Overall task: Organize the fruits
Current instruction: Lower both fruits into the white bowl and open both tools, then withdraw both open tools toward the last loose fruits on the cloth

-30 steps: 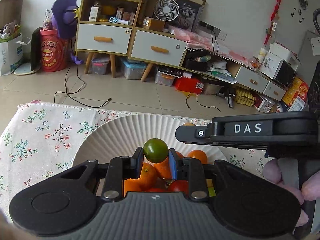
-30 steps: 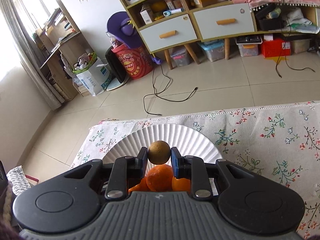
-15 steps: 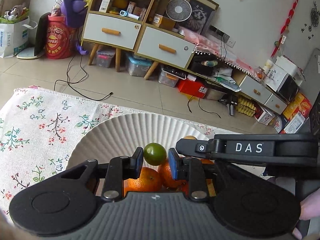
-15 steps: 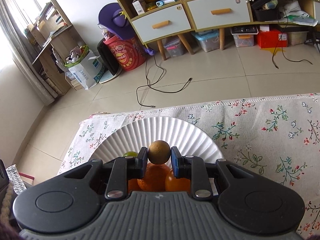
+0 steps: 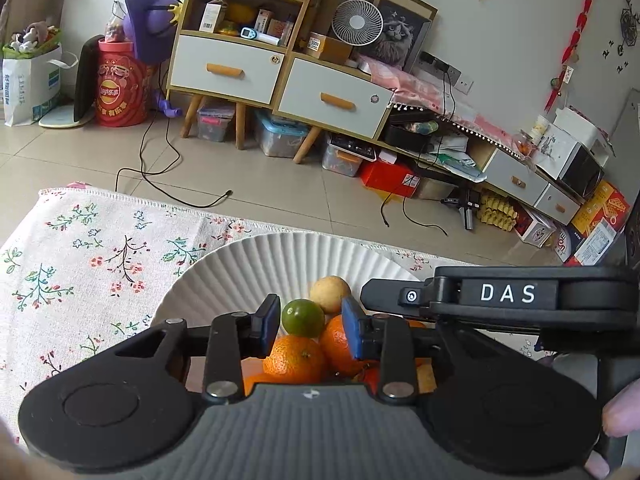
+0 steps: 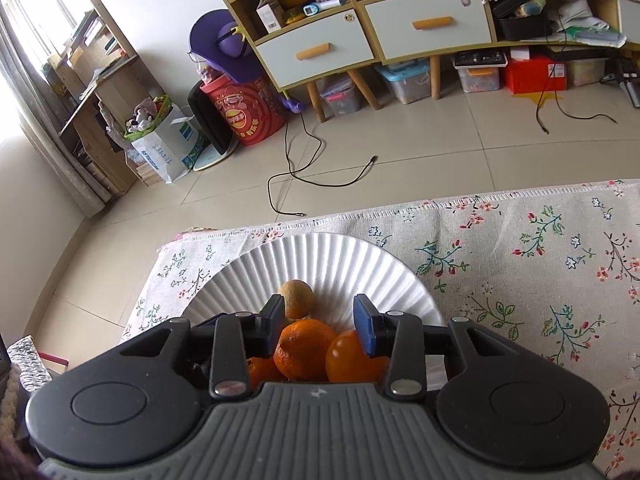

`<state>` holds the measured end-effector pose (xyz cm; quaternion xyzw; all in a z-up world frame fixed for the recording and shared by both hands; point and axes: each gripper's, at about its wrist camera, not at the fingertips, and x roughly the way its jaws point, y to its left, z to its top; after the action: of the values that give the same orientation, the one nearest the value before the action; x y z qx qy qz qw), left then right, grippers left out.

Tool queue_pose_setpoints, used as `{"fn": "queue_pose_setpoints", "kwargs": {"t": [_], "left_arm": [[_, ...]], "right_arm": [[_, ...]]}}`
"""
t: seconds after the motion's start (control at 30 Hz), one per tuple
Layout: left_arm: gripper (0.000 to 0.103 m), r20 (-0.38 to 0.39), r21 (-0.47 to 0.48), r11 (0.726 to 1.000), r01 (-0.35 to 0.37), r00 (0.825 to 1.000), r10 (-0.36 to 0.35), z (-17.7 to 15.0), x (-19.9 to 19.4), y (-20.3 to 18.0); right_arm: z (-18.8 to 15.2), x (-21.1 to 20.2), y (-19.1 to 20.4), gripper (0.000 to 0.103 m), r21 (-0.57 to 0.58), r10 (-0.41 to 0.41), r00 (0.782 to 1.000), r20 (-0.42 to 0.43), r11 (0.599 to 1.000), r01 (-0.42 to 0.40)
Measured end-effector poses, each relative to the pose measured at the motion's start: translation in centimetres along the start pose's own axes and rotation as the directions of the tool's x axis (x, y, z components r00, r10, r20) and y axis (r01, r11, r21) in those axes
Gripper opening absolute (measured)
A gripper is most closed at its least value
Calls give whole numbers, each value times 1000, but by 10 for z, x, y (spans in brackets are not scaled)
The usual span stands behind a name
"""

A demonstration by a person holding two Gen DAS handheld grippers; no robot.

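White and finely ribbed, the paper plate point(image 5: 240, 264) sits on a floral tablecloth point(image 5: 80, 248) at the table's far edge, and the fruit is heaped in the plate's near half.

In the left wrist view, going left to right: bare cloth, then the plate's rim, then the left gripper point(image 5: 309, 322) poised over the heap. Its jaws have just been opening, and they now stand a little apart with the green citrus point(image 5: 303, 318) lying between them. A gap shows on both sides of that fruit, so the blue pads do not press on it; it rests on the oranges point(image 5: 295, 358) below. Just behind it lies a yellowish-brown round fruit point(image 5: 330, 289). Further right, the black body of the right gripper point(image 5: 500, 294), lettered "DAS", reaches in across the plate's right side, with fingertips of a hand point(image 5: 622, 416) at the frame's edge.

In the right wrist view, the plate point(image 6: 320, 252) lies left of centre, the cloth point(image 6: 540, 248) spreading away to the right. The right gripper point(image 6: 320, 314) has likewise just been opening and grips nothing. The same yellowish-brown fruit point(image 6: 297, 298) sits by the left pad, though I cannot tell whether they touch, well clear of the right one. Oranges point(image 6: 306, 348) lie beneath the fingers.
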<state>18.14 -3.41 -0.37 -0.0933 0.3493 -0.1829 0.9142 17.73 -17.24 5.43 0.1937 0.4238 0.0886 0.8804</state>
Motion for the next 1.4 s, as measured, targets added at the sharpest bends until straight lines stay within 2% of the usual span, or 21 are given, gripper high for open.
{"fn": "queue_pose_setpoints", "kwargs": {"t": [0.47,0.53,0.67,0.83,0.93,1.23,1.4], "left_arm": [[68,-18,74,994,-84,996,85,-8,-47,-1],[77,-20,80,992,-101,995,102,-10,-55,0],[83,-22,94,988,-120,992,122,-14,-71,-1],[97,-33,129,980,-154,987,159,-22,-84,-4],[98,-39,164,973,-165,984,173,-30,-88,-5],[98,-92,264,953,-150,979,179,-59,-100,2],[98,-109,270,953,-138,979,173,-72,-107,8]], "right_arm": [[-16,-44,14,66,-68,-60,998,32,996,62],[-19,-50,16,72,-77,-68,997,39,995,71],[-26,-61,19,81,-93,-81,995,51,992,86],[-35,-70,25,93,-116,-83,995,60,989,90],[-41,-72,27,98,-140,-82,995,64,986,90],[-67,-82,27,102,-245,-72,994,77,965,89],[-81,-84,25,102,-270,-79,991,112,957,107]]}}
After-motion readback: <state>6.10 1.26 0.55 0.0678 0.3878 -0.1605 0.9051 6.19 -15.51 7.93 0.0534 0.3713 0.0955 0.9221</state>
